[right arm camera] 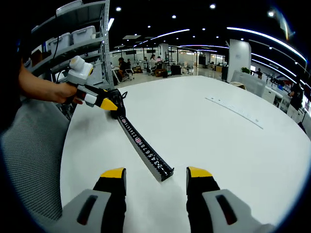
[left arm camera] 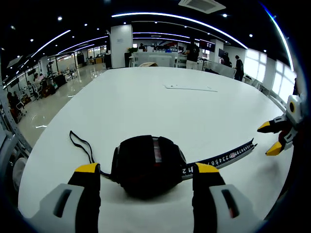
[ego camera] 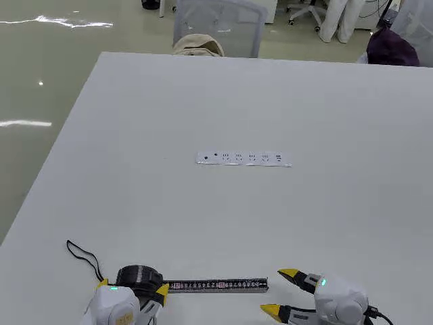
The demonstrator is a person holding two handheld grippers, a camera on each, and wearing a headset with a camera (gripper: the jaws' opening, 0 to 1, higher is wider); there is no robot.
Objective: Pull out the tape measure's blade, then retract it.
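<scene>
Left gripper (left arm camera: 147, 169) spread wide, straddling tape measure case (ego camera: 139, 276) (gap visible one side). Blade (ego camera: 216, 285) flat on counter (ego camera: 237, 101); right gripper (right arm camera: 156, 172) open, holding nothing, blade end just ahead.

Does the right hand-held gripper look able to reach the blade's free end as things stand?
Probably yes: the right hand-held gripper is open, the blade's free end lies just ahead of its jaws, and nothing but bare table lies between them.

Right gripper (right arm camera: 156, 173) jaws apart, yellow tips flanking the free end of the blade (right arm camera: 141, 143), no contact. Blade lies flat on white table (right arm camera: 209, 145), running up-left to black case (right arm camera: 118, 95) at left gripper (right arm camera: 111, 103), held by a hand (right arm camera: 58, 91)
</scene>
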